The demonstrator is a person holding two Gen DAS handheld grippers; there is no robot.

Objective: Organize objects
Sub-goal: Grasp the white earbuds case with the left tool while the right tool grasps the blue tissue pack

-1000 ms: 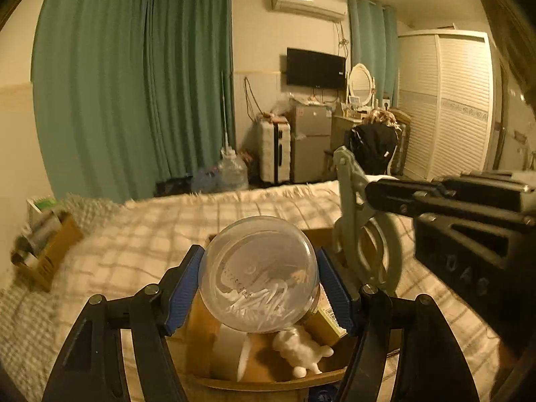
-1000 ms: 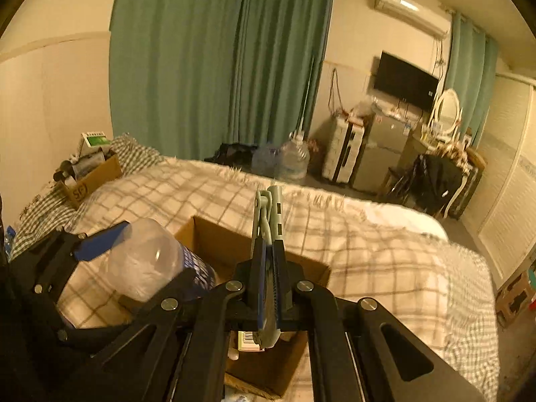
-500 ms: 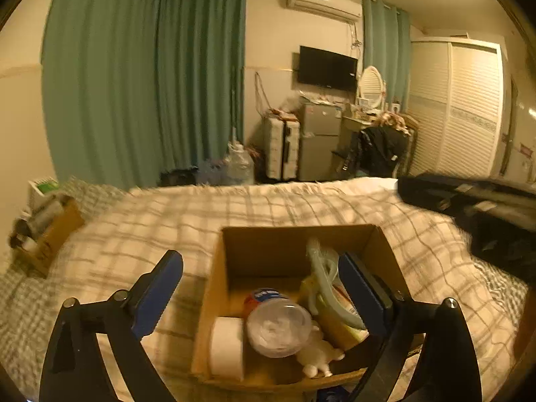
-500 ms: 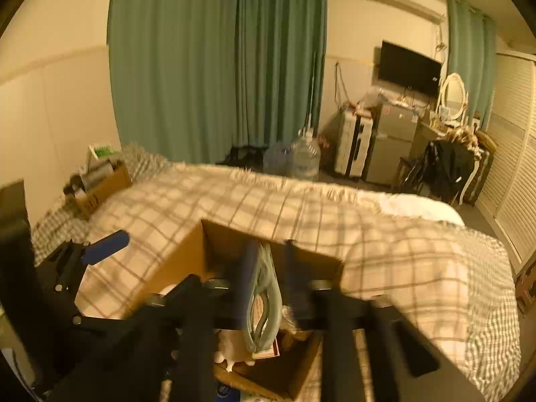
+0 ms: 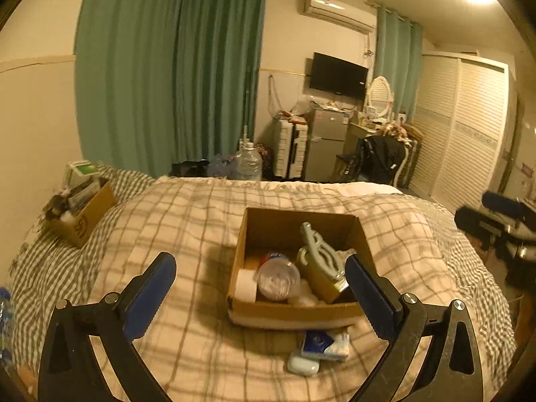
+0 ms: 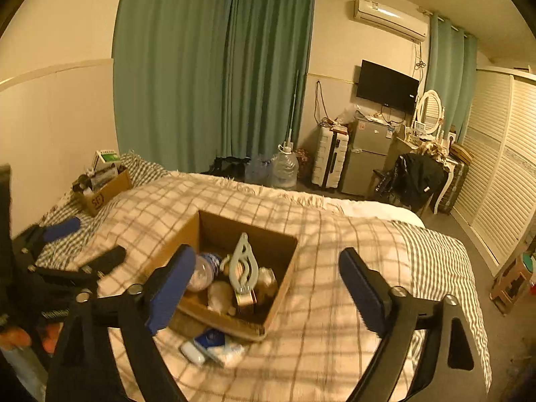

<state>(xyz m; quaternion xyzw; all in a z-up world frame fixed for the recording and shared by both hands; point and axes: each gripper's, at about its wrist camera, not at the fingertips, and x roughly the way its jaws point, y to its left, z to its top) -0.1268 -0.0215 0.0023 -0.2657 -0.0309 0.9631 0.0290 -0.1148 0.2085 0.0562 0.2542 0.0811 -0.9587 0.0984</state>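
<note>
An open cardboard box (image 5: 294,313) (image 6: 284,288) sits on the checked bed. In it lie a clear plastic jar (image 5: 278,279) (image 6: 201,273), a pale green plastic hanger piece (image 5: 320,253) (image 6: 244,266), a white roll (image 5: 246,284) and other small things. A blue-and-white packet (image 5: 323,343) (image 6: 214,340) and a small white case (image 5: 303,365) (image 6: 192,351) lie on the bed in front of the box. My left gripper (image 5: 261,294) is open and empty, above and behind the box. My right gripper (image 6: 268,288) is open and empty, also pulled back.
A second cardboard box (image 5: 82,216) (image 6: 105,192) with items stands at the bed's far left. Beyond the bed are a water jug (image 5: 248,164), a suitcase (image 5: 289,149), a small fridge (image 5: 326,142), a chair with dark clothes (image 5: 382,159) and white wardrobe doors (image 5: 469,134).
The left gripper opened and let the jar drop into the box. The right gripper opened and let the green hanger piece go into the box. Both grippers pulled back and up.
</note>
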